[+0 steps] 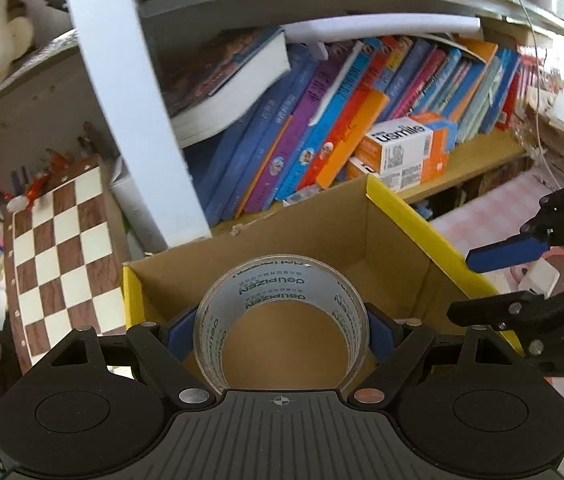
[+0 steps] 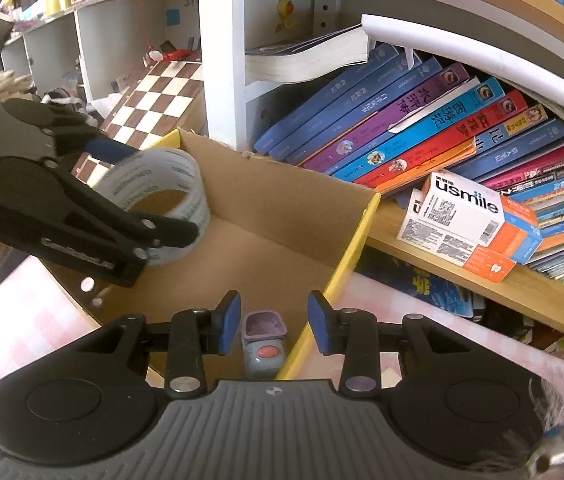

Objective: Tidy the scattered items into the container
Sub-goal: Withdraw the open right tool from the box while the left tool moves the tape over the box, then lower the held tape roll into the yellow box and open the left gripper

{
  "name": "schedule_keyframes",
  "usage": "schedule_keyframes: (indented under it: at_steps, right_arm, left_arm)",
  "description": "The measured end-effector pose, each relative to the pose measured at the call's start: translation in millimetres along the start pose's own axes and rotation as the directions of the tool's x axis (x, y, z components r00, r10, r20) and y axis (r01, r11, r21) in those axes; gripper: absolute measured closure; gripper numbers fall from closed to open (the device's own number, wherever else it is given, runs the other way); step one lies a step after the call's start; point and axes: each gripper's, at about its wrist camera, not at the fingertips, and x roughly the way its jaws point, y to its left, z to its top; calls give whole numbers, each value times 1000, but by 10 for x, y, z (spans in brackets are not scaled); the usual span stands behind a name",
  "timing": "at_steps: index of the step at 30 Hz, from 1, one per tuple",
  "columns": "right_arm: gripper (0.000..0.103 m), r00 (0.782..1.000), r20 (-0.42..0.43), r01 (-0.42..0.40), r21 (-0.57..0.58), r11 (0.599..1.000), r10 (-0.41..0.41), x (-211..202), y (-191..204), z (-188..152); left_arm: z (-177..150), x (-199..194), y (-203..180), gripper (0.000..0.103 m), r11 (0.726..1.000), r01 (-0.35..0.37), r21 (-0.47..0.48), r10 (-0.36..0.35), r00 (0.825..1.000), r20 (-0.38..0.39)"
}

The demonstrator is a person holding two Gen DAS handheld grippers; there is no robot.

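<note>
My left gripper (image 1: 281,330) is shut on a roll of clear packing tape (image 1: 282,280) and holds it over the open cardboard box (image 1: 398,240) with yellow flap edges. The right wrist view shows the same tape roll (image 2: 162,192) held above the box's left side (image 2: 282,216). My right gripper (image 2: 274,322) is open and empty over the box's near right corner. A small grey and purple gadget with a red button (image 2: 262,344) lies in the box below its fingers. In the left wrist view the right gripper (image 1: 478,288) hangs open over the box's right wall.
A shelf of leaning books (image 2: 422,128) stands behind the box, with a white and orange "usmile" carton (image 2: 470,216) on it. A chessboard (image 1: 58,256) leans at the left. A pink checked cloth (image 2: 22,320) covers the surface under the box.
</note>
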Motion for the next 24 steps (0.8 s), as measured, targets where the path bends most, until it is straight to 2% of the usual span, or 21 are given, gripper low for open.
schedule_keyframes:
  at_steps: [11,17,24]
  right_arm:
    - [63,999,24,-30,5,1000,30,-30,-6,1]
    - [63,998,34,-45,2,999,45,-33,2,-20]
    - [62,998,34,-57,18,998,56,-34,-22,-66]
  left_arm:
    - [60,310,-90,18,997,44,61,-34,989,-147]
    - [71,498,-79,18,995,69,67,-52,971,-231]
    - [81,657,-86,18,991,80,103,-48,957,-286]
